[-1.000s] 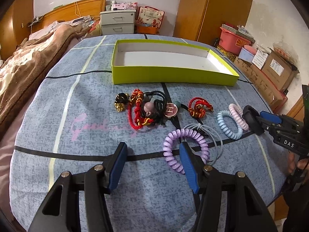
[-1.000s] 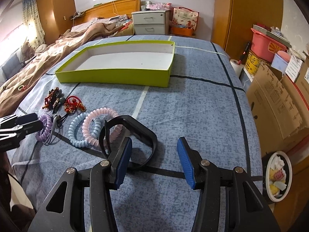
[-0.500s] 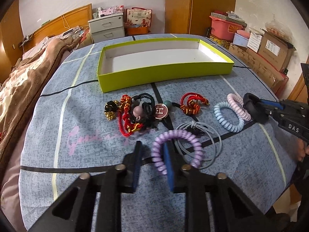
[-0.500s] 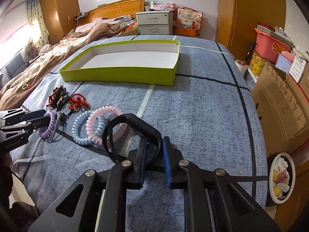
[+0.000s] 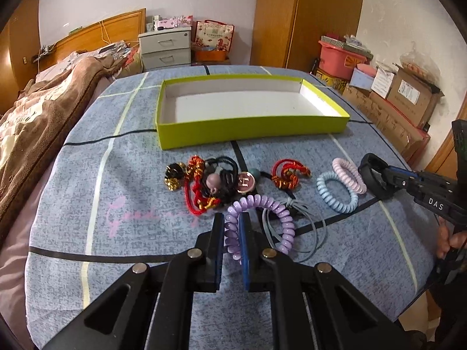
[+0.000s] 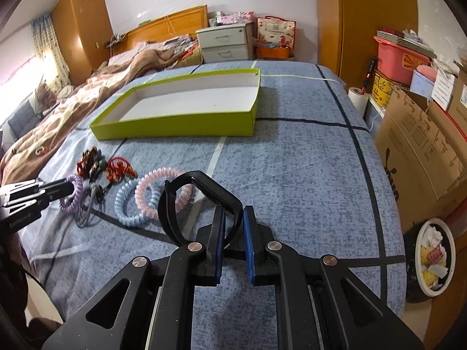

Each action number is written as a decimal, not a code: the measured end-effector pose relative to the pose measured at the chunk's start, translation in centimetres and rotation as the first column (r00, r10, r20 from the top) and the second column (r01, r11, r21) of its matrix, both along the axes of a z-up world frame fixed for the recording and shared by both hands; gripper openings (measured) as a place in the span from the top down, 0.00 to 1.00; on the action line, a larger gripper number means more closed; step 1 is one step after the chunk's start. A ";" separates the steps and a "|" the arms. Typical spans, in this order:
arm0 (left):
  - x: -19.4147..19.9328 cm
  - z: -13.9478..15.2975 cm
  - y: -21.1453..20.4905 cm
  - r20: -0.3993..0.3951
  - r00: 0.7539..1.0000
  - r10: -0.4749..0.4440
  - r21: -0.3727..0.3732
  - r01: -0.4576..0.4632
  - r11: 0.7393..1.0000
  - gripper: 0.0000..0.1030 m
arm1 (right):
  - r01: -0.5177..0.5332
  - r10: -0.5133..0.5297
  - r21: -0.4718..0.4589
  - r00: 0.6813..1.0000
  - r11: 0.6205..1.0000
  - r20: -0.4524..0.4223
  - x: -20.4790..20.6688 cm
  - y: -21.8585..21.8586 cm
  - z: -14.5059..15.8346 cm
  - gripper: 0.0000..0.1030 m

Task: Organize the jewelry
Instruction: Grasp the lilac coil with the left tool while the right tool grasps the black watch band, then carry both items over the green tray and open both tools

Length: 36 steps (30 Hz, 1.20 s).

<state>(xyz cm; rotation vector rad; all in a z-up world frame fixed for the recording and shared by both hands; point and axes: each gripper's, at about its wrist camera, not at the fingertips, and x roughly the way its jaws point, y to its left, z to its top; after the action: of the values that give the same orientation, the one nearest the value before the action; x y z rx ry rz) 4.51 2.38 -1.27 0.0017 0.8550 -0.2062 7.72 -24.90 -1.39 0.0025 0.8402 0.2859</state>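
We saw the left gripper [image 5: 232,233], its jaws just having been closing, clamped on the near side of the purple coil [image 5: 256,221], which lay on the blue bedspread [image 5: 87,192] over a loop of grey cord [image 5: 303,233]. The right gripper [image 6: 233,227], its jaws likewise just closed in, pinched one side of the black band [image 6: 201,201], which stood tilted up from the bedspread, its far edge overlapping the pink coil [image 6: 157,186]. The pink coil leaned on the blue coil [image 6: 131,207] just beside it. Beyond the purple coil lay a tangle of black ties, a mauve bead and red cord [image 5: 210,183], with a gold-and-black knot [image 5: 173,175] at its left, touching, and a round pink charm [image 5: 246,182] at its right; a red-and-gold knot [image 5: 287,173] lay near, apart from the heap. Farther back the green tray [image 5: 251,132] sat on the bedspread, its white floor bare, well apart from all the jewelry. A brown blanket [image 5: 43,110] covered the left of the bed below a wooden headboard [image 5: 99,35]. Behind stood a grey drawer unit [image 5: 165,46], a red bag [image 5: 214,39] and a wooden wardrobe [image 5: 306,14]. Cardboard boxes [image 6: 420,134] and a pink bin [image 6: 400,61] lined the right wall, with a white wastebasket [image 6: 435,256] on the floor.
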 end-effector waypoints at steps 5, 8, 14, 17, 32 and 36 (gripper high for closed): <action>0.2 0.6 0.5 0.011 1.000 0.012 -0.027 -0.012 1.000 0.90 | 0.016 -0.016 0.008 1.000 1.000 0.026 0.0 -0.2 1.0 0.88; 0.4 1.1 0.8 0.022 1.000 0.018 -0.028 -0.017 0.999 0.90 | 0.022 -0.023 0.015 0.999 1.000 0.038 0.0 -0.3 1.6 0.88; 1.6 2.5 1.4 0.046 0.999 0.025 -0.051 -0.023 0.998 0.90 | 0.022 -0.023 0.024 0.998 0.999 0.062 1.4 0.3 3.2 0.88; 2.8 3.3 1.8 0.052 0.998 0.026 -0.069 -0.022 0.997 0.90 | 0.030 -0.032 0.024 0.997 0.999 0.074 2.6 0.7 4.1 0.88; 12.3 4.4 3.5 0.029 0.999 0.045 -0.099 -0.042 0.994 0.90 | 0.066 -0.065 -0.020 0.997 0.998 0.051 12.0 2.9 5.1 0.88; 14.4 3.7 3.8 0.007 0.999 0.049 -0.117 -0.048 0.992 0.90 | 0.078 -0.077 -0.029 0.997 0.997 0.021 14.3 3.4 4.2 0.88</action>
<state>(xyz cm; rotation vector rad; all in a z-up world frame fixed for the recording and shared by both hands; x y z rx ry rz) 18.89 6.19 2.46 -0.1273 0.8312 -0.2102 22.05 -21.52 2.76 0.0041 0.8226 0.2001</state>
